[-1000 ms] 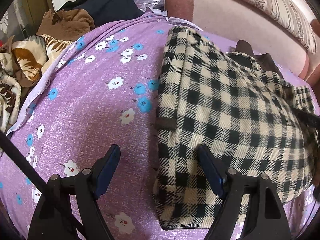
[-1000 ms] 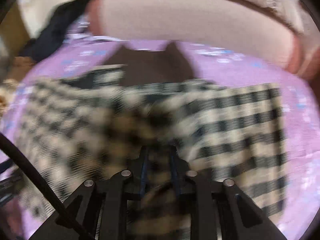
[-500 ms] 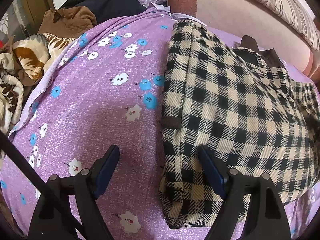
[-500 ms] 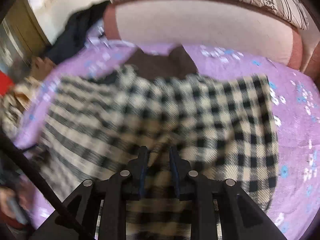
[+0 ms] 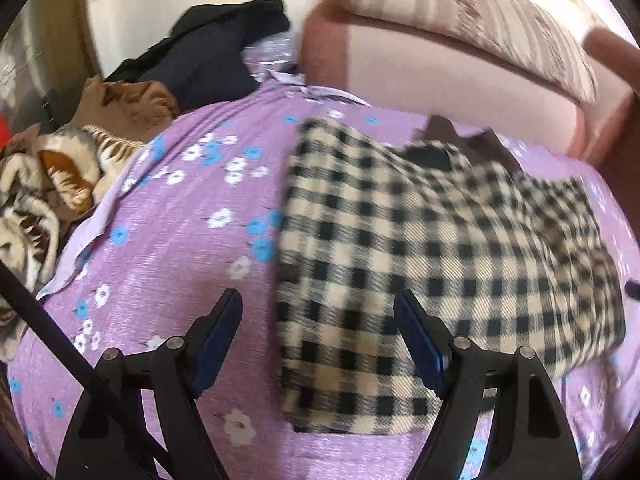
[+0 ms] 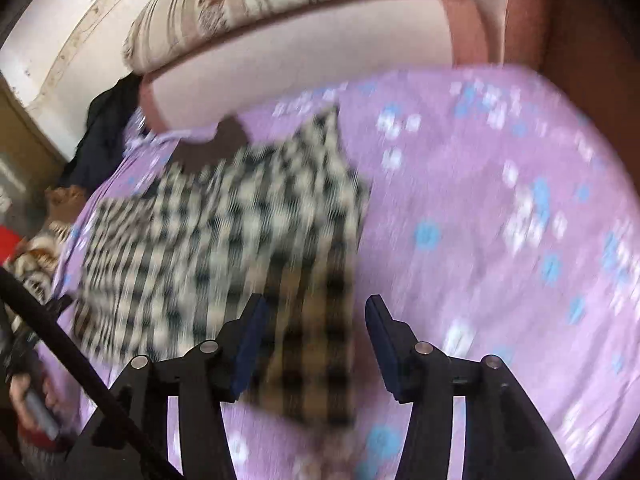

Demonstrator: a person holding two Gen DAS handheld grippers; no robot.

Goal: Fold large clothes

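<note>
The checked coat lies on the bed, on its purple flowered sheet, already doubled into a rough rectangle with one long straight edge on the left and its brown collar showing at the far end, near the pink headboard. The right side looks less tidy in the left wrist view, with a layer sitting askew.

The right hand-held gripper has its jaws opening; the near corner of the coat shows between the fingers but the pads are clear of the cloth, so it has let go. The left hand-held gripper stands wide open and holds nothing, hovering above the coat's near left edge.

By my reading, a fold across the body has just been laid down and released. The next move likely calls for both grippers to take the near end, one at each corner, and carry it toward the collar to halve the length, or first to square up the loose right side. The thick cloth may spring back if pinched too shallow.

Beyond the bed's left edge are piled clothes and a patterned blanket.
</note>
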